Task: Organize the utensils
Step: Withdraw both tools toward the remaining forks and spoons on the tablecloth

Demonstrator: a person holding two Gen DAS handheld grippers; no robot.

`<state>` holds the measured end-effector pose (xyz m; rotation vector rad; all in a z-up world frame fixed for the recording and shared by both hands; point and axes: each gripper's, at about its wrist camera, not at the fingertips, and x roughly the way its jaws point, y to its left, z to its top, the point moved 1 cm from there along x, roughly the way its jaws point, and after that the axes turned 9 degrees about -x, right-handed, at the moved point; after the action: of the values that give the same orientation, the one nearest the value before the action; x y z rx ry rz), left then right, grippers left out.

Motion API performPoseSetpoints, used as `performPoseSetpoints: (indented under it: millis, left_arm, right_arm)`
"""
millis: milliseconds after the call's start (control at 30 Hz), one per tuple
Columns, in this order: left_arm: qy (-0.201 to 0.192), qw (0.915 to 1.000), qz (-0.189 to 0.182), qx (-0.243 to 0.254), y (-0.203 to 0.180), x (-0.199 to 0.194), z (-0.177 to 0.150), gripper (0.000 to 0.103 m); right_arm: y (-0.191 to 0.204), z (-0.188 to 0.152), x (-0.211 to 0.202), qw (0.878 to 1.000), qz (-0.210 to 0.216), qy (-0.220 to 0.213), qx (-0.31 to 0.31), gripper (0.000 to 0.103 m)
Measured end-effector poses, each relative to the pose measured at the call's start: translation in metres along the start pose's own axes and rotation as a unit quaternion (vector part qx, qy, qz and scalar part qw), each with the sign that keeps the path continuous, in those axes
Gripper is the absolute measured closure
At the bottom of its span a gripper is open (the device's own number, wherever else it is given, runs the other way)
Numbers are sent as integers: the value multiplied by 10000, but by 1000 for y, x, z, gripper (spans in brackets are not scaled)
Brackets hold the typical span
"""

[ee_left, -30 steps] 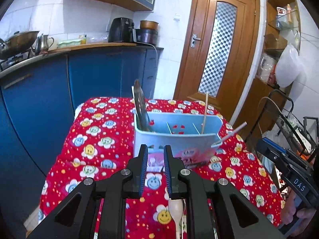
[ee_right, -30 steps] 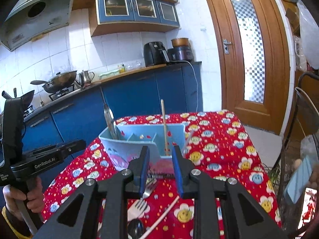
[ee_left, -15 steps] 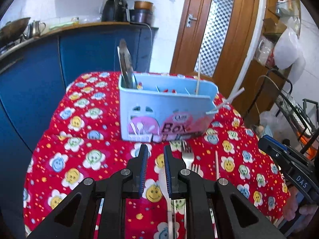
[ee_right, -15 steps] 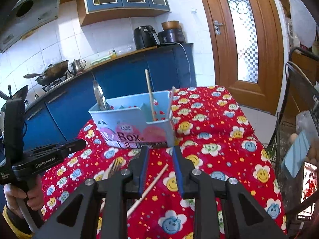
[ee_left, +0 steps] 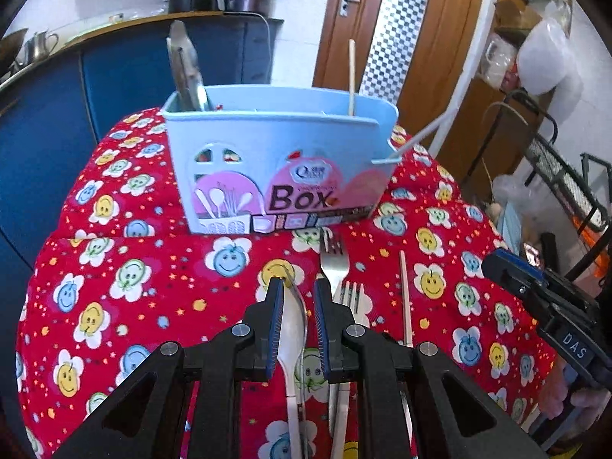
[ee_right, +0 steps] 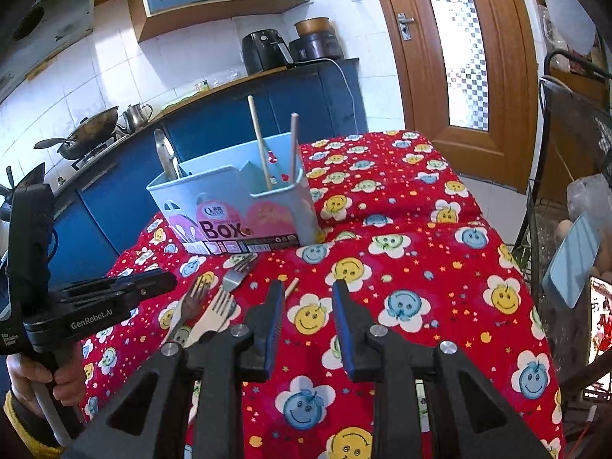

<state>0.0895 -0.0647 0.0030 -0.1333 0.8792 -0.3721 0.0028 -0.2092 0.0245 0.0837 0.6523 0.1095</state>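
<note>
A light blue utensil box (ee_left: 275, 160) stands on the red smiley tablecloth, holding a metal utensil (ee_left: 185, 72) at its left end and chopsticks (ee_left: 351, 76) at its right. It also shows in the right wrist view (ee_right: 233, 202). My left gripper (ee_left: 299, 294) is open, its fingers on either side of a white spoon (ee_left: 292, 325) lying on the cloth. A metal fork (ee_left: 334, 264), a white fork (ee_left: 352, 298) and a chopstick (ee_left: 404, 294) lie just right of it. My right gripper (ee_right: 308, 294) is open and empty above the cloth.
Blue kitchen cabinets (ee_left: 114, 76) stand behind the table, a wooden door (ee_left: 386, 26) at the back right. A metal rack (ee_left: 566, 176) and bags stand to the right of the table. The forks (ee_right: 214, 306) lie left of my right gripper.
Both grippers have pulled back from the box and dropped lower toward the cloth. My left gripper now straddles the white spoon. The right gripper has opened a little wider.
</note>
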Motion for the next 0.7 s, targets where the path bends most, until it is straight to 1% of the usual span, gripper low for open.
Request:
performPoseSetpoints:
  millis: [133, 367, 567, 700]
  left_arm:
    - [125, 9998, 66, 104, -5, 9, -3, 89]
    - [344, 9992, 190, 52, -6, 25, -4, 89]
    - [359, 9989, 280, 103, -6, 29, -3, 90]
    - [397, 9978, 424, 319, -9, 33, -1, 94]
  right_arm:
    - [-4, -3, 2, 10000, 19, 30, 47, 74]
    - [-9, -8, 4, 9999, 75, 52, 113, 74]
    - [-9, -10, 7, 9998, 125, 65, 144, 74]
    - [-9, -10, 8, 9998, 147, 72, 151, 74]
